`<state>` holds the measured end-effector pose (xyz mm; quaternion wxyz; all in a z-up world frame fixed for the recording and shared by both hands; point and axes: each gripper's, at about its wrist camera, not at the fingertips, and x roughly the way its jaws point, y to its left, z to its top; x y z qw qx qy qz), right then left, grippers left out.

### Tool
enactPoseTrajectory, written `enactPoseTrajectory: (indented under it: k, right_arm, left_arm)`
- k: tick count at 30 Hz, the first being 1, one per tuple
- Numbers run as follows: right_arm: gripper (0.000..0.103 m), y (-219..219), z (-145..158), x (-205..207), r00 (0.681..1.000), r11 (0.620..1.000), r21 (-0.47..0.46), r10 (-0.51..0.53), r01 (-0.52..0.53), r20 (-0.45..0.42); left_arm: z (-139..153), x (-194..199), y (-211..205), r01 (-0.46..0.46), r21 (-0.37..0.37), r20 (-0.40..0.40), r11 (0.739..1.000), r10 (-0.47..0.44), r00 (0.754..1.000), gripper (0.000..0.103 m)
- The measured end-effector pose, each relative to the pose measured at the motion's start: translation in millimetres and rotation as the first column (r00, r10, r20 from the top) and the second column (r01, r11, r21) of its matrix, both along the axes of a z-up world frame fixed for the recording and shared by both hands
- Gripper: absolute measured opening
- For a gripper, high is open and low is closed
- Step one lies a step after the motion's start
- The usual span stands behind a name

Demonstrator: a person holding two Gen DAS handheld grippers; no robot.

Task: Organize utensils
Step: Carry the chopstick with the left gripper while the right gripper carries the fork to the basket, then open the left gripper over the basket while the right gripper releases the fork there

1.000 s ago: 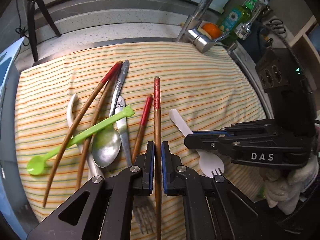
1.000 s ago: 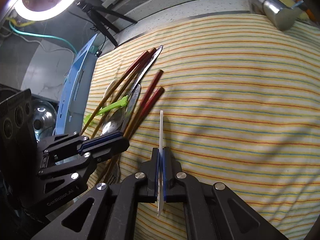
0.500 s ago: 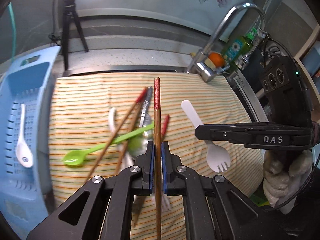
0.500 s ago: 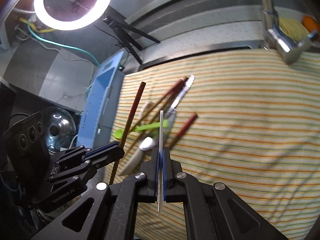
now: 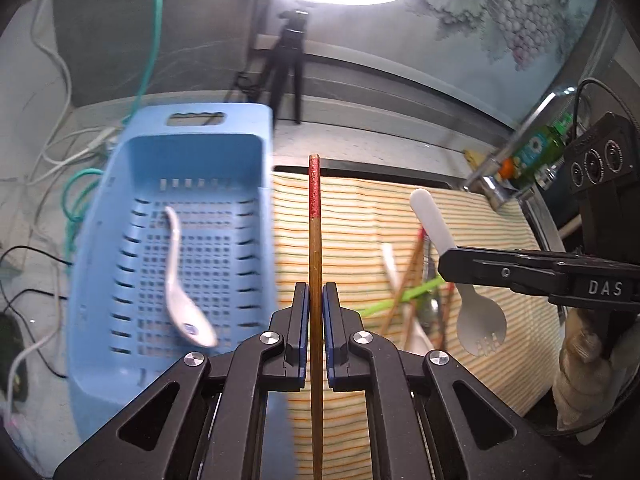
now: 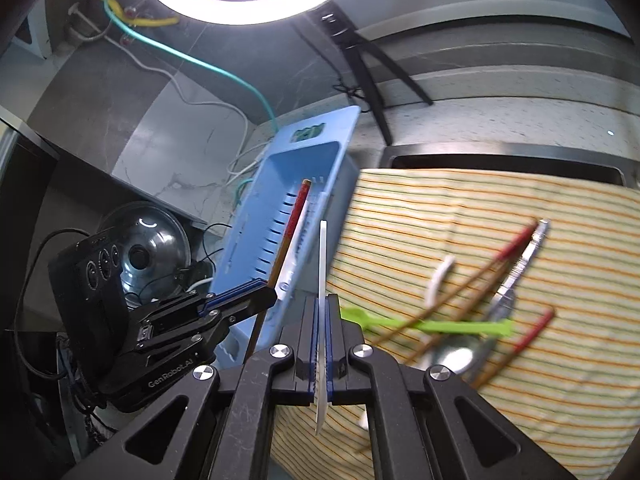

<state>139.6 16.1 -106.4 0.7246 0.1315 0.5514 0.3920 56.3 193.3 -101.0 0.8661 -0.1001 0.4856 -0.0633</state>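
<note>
Chopsticks: four counted; one [image 5: 315, 240] held up, three [image 6: 460, 292] on the striped cloth [image 6: 520, 208]
White spoons: two; one [image 5: 182, 280] in the blue basket [image 5: 100, 280], one [image 6: 438, 280] on the cloth
Green spoon [image 6: 424, 325]: one
Metal spoon [image 6: 456, 358]: one
White spork [image 5: 472, 312]: one
Metal knife [image 6: 524, 260]: one
Tongs: two pairs

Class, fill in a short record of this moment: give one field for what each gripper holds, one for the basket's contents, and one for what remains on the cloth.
left gripper: shut on red-tipped wooden chopstick
right gripper: shut on white plastic spork
blue slotted plastic basket: one white ceramic spoon
striped cloth: green plastic spoon, more chopsticks, metal cutlery
</note>
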Motion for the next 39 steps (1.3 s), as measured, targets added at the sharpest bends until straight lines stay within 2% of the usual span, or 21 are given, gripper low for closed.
enactPoseTrajectory:
  k: [8, 21, 29, 39]
  right_arm:
    - [0.003, 72, -5, 12, 1.0, 1.0, -0.013, 0.011, -0.011, 0.009]
    - [0.003, 148, -51, 37, 0.999, 0.994, -0.103, 0.026, -0.028, -0.024]
    - [0.003, 163, -71, 44, 0.999, 0.989, -0.145, 0.033, -0.039, -0.042]
    - [0.006, 162, -69, 45, 0.999, 0.986, -0.16, 0.048, -0.052, -0.025]
  left_arm:
    - [-7, 14, 55, -0.051, 0.011, -0.011, 0.999, 0.051, 0.999, 0.005]
    - [-35, 48, 111, -0.097, -0.011, -0.057, 0.995, 0.097, 0.994, 0.005]
    - [-50, 62, 119, -0.111, 0.007, -0.098, 0.994, 0.111, 0.989, 0.005]
    - [-53, 62, 122, -0.14, 0.017, -0.118, 0.99, 0.141, 0.983, 0.008]
